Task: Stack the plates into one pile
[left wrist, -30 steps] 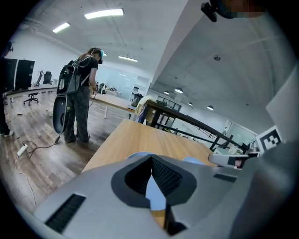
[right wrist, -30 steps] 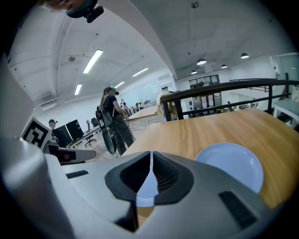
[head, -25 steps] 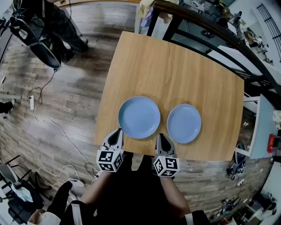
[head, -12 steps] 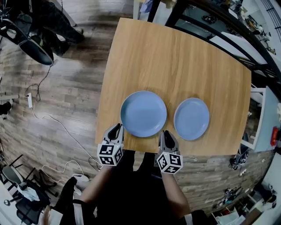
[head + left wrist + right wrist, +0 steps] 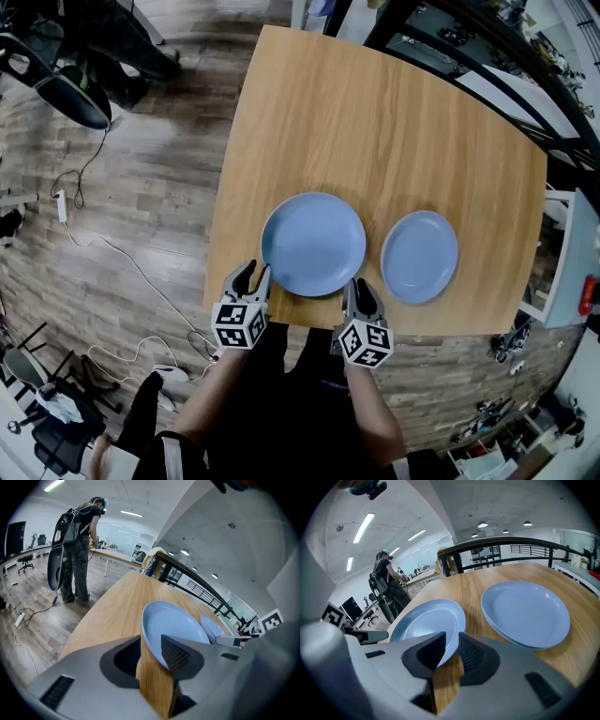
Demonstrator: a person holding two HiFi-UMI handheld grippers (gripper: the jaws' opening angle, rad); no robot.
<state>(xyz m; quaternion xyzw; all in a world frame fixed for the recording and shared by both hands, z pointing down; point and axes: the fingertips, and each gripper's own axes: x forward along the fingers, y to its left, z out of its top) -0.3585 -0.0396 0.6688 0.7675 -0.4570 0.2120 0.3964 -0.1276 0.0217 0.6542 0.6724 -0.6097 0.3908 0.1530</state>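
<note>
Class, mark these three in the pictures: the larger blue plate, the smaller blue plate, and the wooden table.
larger blue plate (image 5: pixel 313 245), head view, its flat centre.
smaller blue plate (image 5: pixel 419 257), head view, its flat centre.
wooden table (image 5: pixel 375 122), head view, bare top beyond the plates.

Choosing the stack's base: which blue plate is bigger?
The plate on the left in the head view; it is visibly wider than the plate on the right.

- No legible words, numbers or brand marks appear on any surface in the three views.
- Left gripper (image 5: pixel 255 273): its marker cube (image 5: pixel 237 323) bears black-and-white square code patterns only, with no letters or digits.
- Right gripper (image 5: pixel 357 285): its cube (image 5: pixel 364 342) carries the same kind of coded squares, not readable as text.
</note>
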